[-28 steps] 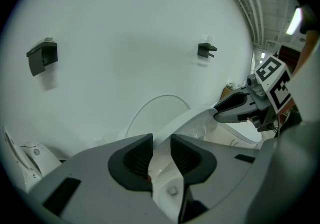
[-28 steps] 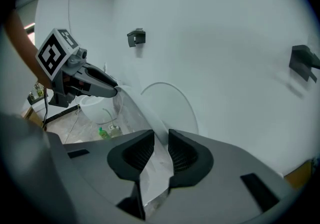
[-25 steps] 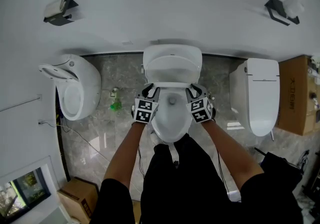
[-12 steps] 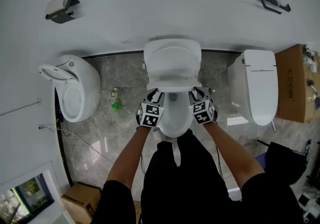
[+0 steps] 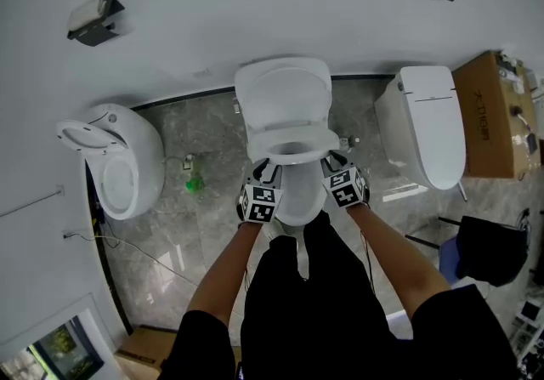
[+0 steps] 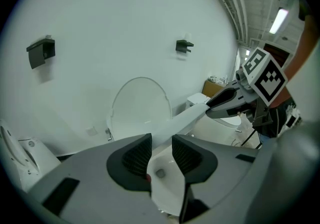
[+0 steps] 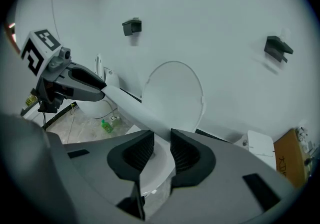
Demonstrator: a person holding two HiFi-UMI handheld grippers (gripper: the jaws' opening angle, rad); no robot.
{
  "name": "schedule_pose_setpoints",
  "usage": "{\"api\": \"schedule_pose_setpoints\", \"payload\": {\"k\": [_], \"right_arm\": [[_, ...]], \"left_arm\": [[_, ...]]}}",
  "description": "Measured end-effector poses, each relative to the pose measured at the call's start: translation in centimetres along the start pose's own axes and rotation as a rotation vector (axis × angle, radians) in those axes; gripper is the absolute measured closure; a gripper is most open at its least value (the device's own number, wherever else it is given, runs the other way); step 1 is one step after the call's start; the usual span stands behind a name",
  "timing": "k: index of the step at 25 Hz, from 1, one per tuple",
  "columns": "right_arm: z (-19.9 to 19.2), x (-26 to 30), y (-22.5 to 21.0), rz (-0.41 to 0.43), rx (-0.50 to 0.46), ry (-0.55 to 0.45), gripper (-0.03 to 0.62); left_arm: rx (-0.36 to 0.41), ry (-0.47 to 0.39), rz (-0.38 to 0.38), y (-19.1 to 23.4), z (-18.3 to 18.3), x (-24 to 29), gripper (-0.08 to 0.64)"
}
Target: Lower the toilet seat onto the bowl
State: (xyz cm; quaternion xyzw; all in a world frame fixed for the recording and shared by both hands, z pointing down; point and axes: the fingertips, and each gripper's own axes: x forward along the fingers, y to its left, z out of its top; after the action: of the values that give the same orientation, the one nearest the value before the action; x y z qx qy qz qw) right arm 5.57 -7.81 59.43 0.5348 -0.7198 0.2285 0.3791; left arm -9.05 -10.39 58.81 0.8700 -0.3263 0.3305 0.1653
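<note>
Left gripper [image 5: 264,169]: my jaws have just been opening, but the front rim of the seat [image 5: 294,151] sits between the ribbed black pads [image 6: 136,154], which look to bear on both its faces. Right gripper [image 5: 333,162]: jaws narrowly apart and clamped on the same rim, towards its other end. The seat is tilted, part way down and not yet on the bowl [image 5: 299,200]. Its free front edge is at my fingertips and its hinge is beyond them, under the upright lid [image 5: 285,96]. The gripped rim runs crosswise from one set of fingers to the other. Neither hand is nearer, as each holds a front corner. The bowl's rim lies directly below my fingers, so I judge the coming move to be a level, even descent with both ends kept in step. The seat is a smooth, glossy white ring, probably hard plastic, thin at the edge and liable to slip on a loosened pad. The bowl is a rounded oval, white and glazed.
</note>
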Motion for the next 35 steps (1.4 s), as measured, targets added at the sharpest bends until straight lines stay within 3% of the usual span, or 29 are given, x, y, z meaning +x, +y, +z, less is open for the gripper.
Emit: {"api": "schedule_pose_setpoints", "payload": {"k": [12, 16, 20, 25, 35], "right_arm": [[-5.1, -1.2, 2.4, -0.074, 0.071, 0.015, 0.494], [-7.1, -1.7, 3.5, -0.048, 0.071, 0.046, 0.494], [-8.1, -1.5, 4.0, -0.021, 0.058, 0.072, 0.489], [-8.8, -1.3, 4.7, 0.004, 0.008, 0.052, 0.485], [-11.5, -1.3, 5.5, 0.065, -0.042, 0.036, 0.456]], "left_arm": [[0.034, -0.029, 0.007, -3.2, -4.5, -1.4, 0.422], [0.041, -0.006, 0.017, -4.4, -6.5, -2.0, 0.422], [-0.019, -0.007, 0.056, -4.9, -7.7, -2.0, 0.422], [0.027, -0.021, 0.106, -5.0, -8.7, -2.2, 0.43], [0.078, -0.032, 0.051, -6.6, -11.4, -2.2, 0.428]]}}
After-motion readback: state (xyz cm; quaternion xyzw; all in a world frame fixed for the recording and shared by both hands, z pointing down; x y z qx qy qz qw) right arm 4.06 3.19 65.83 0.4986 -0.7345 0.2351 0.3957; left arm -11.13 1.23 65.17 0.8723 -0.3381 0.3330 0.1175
